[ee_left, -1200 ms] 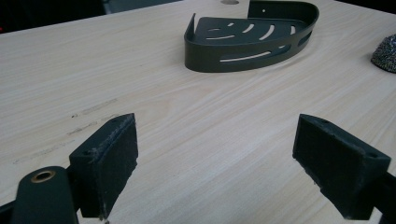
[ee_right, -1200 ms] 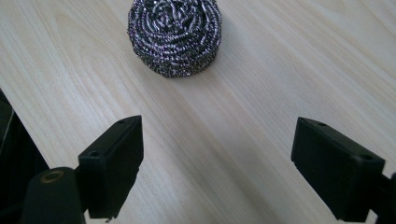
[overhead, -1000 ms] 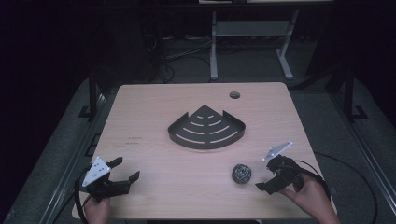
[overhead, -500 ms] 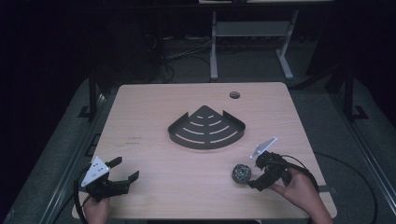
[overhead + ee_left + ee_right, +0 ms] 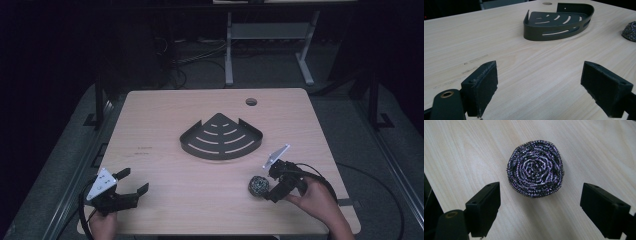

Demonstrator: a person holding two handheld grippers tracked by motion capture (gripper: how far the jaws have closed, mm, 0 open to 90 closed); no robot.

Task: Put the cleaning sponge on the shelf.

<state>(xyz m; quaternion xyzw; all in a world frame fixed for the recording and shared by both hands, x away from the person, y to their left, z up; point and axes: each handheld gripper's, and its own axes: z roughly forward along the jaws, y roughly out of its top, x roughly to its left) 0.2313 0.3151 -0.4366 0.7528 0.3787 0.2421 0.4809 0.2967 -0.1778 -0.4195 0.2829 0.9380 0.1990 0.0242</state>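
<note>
Right tool (image 5: pixel 267 189) is held spread just short of the steel scourer (image 5: pixel 259 186), which lies on the tabletop (image 5: pixel 170 130) near the corner rack (image 5: pixel 221 138); left tool (image 5: pixel 131 182) is spread.

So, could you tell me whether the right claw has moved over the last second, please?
Yes. The right claw has moved left across the table, closing on the steel scourer, which has stayed put.

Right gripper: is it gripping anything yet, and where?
Nothing held. The right gripper is open, jaws apart just short of the round steel-wool scouring pad, which lies on the wooden table. The left gripper is open too.
</note>
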